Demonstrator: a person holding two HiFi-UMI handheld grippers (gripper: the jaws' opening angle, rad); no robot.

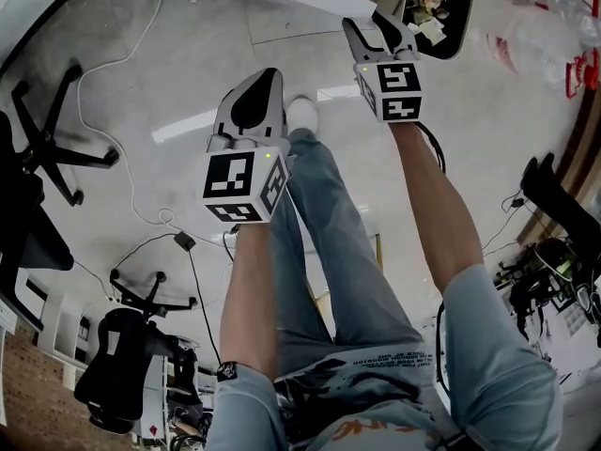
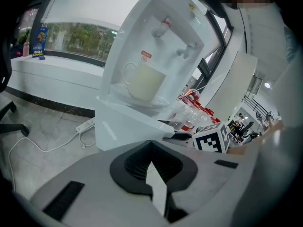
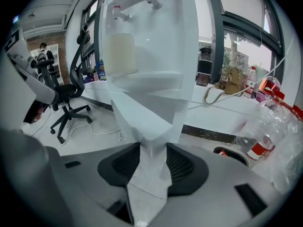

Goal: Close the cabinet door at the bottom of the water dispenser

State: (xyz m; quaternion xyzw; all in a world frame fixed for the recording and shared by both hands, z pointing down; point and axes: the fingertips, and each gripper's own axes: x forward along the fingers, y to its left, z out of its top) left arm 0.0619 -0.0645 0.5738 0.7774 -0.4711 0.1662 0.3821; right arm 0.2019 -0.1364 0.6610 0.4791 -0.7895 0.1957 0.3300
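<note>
holding both hands toward the water dispenser [image 3: 151, 41]: my right tongs [image 3: 152, 146] stand wide and empty, the cabinet door [image 3: 142, 119] swung out at the dispenser's foot just past their tips; my left tongs [image 2: 151, 143] are pinched together at the tips, empty.

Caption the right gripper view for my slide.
Right tongs, jaws apart, aimed at the foot of a white water dispenser with a cup on its tray; office chair at left.

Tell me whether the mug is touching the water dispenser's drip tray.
Touching. The left gripper view shows the mug standing on the drip tray, its base resting on the tray's surface.
</note>
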